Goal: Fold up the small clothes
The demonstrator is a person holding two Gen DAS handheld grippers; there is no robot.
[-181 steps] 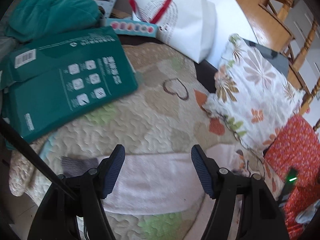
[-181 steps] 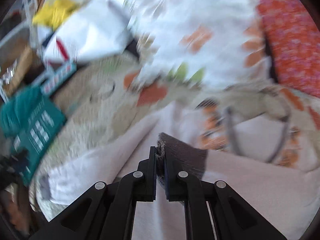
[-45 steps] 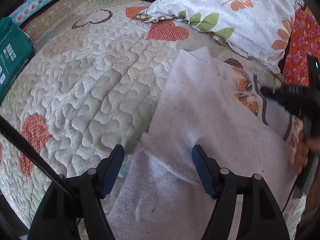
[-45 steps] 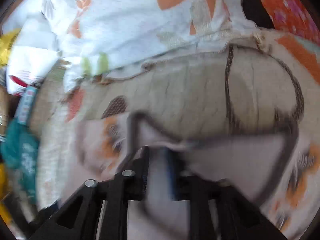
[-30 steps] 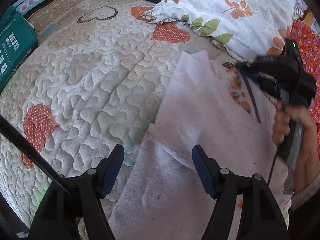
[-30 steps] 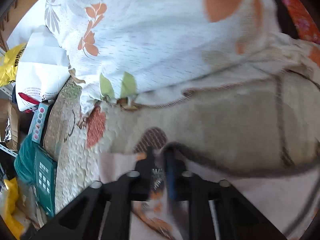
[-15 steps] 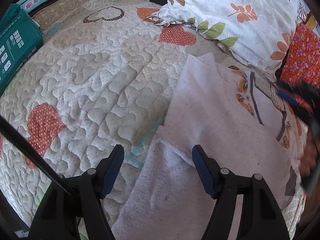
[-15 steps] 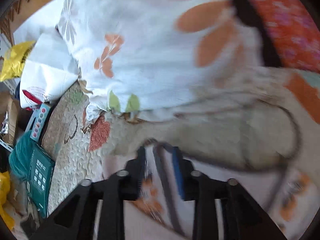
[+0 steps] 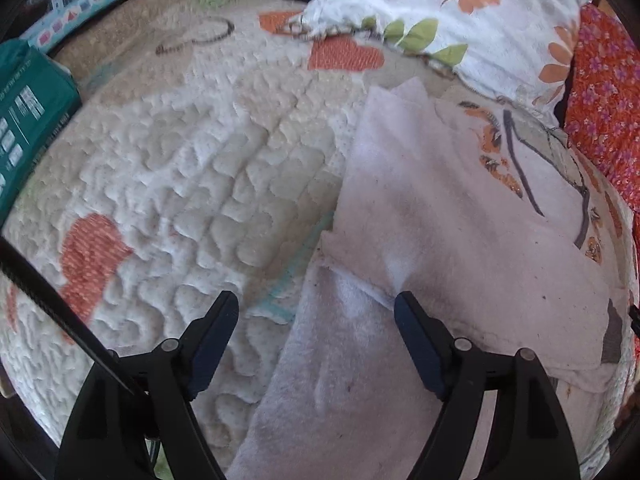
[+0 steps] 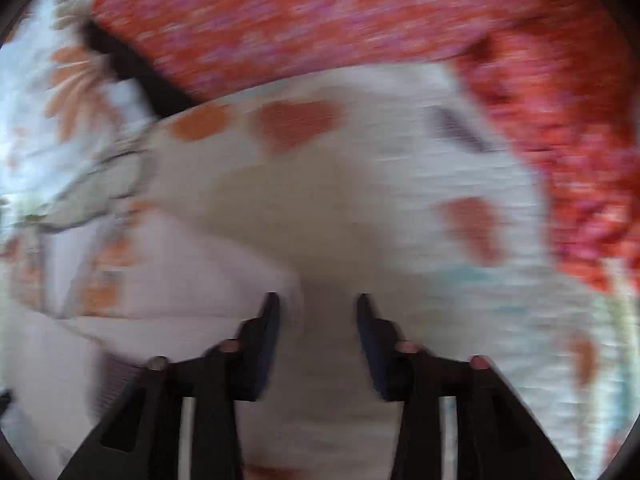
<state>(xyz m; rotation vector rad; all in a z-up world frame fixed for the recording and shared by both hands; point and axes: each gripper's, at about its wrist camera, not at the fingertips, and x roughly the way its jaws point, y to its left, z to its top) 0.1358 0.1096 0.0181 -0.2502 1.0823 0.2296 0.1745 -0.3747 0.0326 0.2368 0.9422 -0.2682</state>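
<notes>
Quilt [image 9: 208,168] covers the bed as the carrying surface, pale and stitched in a pebbled pattern with orange hearts. Its widest bare stretch, in the left wrist view, runs from the near left edge up towards the far left corner, where a teal box [image 9: 28,120] sits at the rim. Along the far edge lies a white pillow with orange flowers and green leaves [image 9: 460,12], and an orange-red flowered cloth [image 9: 604,100] borders the right side.

A pale pink garment [image 9: 432,240] lies flat on the right half of the quilt, folded over itself, with one straight folded edge running from near the pillow down towards the near edge. A printed part with orange marks and dark lines shows at its far right side.

The left gripper [image 9: 316,320] points steeply down over the near end of the garment. Its jaws have just been opening and stand wide, one finger over bare quilt, the other over the pink cloth; they grasp nothing.

The right gripper [image 10: 318,332] appears in a heavily blurred view, tilted down over pale cloth and quilt near the red cloth. Its jaws have just been opening, stand partly apart, and nothing is pinched between them.
</notes>
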